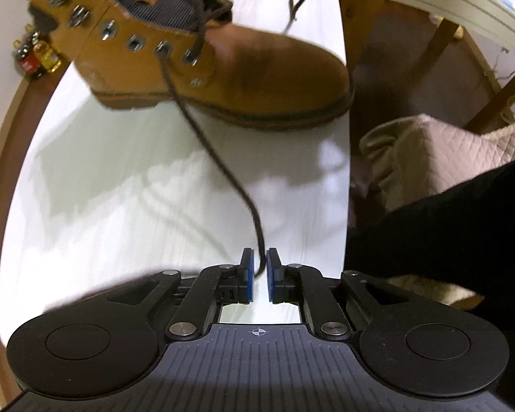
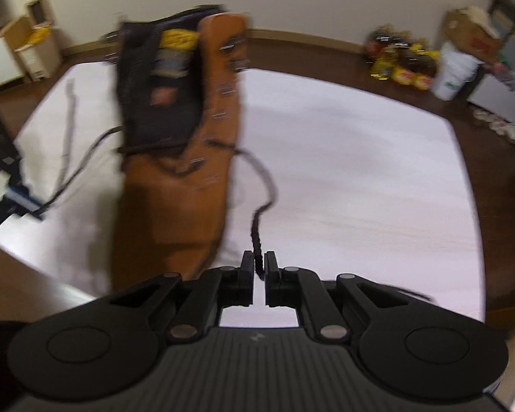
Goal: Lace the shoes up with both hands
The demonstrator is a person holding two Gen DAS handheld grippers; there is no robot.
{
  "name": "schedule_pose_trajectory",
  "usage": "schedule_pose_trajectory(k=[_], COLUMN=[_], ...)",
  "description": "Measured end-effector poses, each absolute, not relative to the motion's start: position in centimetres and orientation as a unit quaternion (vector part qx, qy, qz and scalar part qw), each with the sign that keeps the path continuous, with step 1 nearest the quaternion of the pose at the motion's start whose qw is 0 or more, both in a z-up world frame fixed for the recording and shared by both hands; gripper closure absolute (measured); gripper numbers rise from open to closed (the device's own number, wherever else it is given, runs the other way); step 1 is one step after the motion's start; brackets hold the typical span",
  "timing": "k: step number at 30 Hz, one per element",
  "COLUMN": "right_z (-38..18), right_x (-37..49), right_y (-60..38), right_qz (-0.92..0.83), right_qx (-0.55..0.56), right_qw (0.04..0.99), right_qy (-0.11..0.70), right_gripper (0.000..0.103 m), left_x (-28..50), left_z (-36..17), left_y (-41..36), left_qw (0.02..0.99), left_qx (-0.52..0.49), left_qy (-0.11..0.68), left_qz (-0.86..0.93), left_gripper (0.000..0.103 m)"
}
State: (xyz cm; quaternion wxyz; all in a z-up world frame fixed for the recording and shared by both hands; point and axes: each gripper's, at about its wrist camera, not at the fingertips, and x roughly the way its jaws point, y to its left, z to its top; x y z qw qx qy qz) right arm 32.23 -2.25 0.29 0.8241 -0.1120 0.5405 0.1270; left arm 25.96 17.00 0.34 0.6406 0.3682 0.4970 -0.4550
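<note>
One tan boot [image 1: 202, 65] stands on the white mat [image 1: 120, 189], toe to the right in the left wrist view, with six metal eyelets countable along its near side. One dark brown lace [image 1: 219, 168] runs from an eyelet down between the left gripper [image 1: 260, 264] pads; a visible gap shows beside the lace, so the fingers are released. In the blurred right wrist view, the other lace end [image 2: 257, 237] hangs between the right gripper [image 2: 259, 267] fingers, likewise parted and not pinching. Bottles [image 2: 401, 58] cluster by the far wall.
</note>
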Motion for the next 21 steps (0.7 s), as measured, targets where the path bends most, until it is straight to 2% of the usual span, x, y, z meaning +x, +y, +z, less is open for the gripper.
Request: schedule_pose_trajectory(k=[5, 15, 21], right_z=[-0.1, 1.1, 2.2], right_x=[32.5, 33.0, 31.2], right_y=[-4.8, -14.4, -17.8], right_qz=[0.098, 0.09, 0.044], right_qx=[-0.081, 0.212, 0.234], right_qw=[0.823, 0.813, 0.816], right_qy=[0.553, 0.534, 0.527], right_gripper=[0.087, 0.078, 0.077], left_x=[26.6, 27.3, 28.0], left_z=[1.2, 2.2, 2.4], left_y=[18.1, 16.1, 13.8], left_qw=[0.646, 0.664, 0.669], left_qx=[0.367, 0.355, 0.362], left_qy=[0.504, 0.491, 0.48], left_qz=[-0.441, -0.437, -0.438], left_gripper=[0.093, 0.093, 0.092])
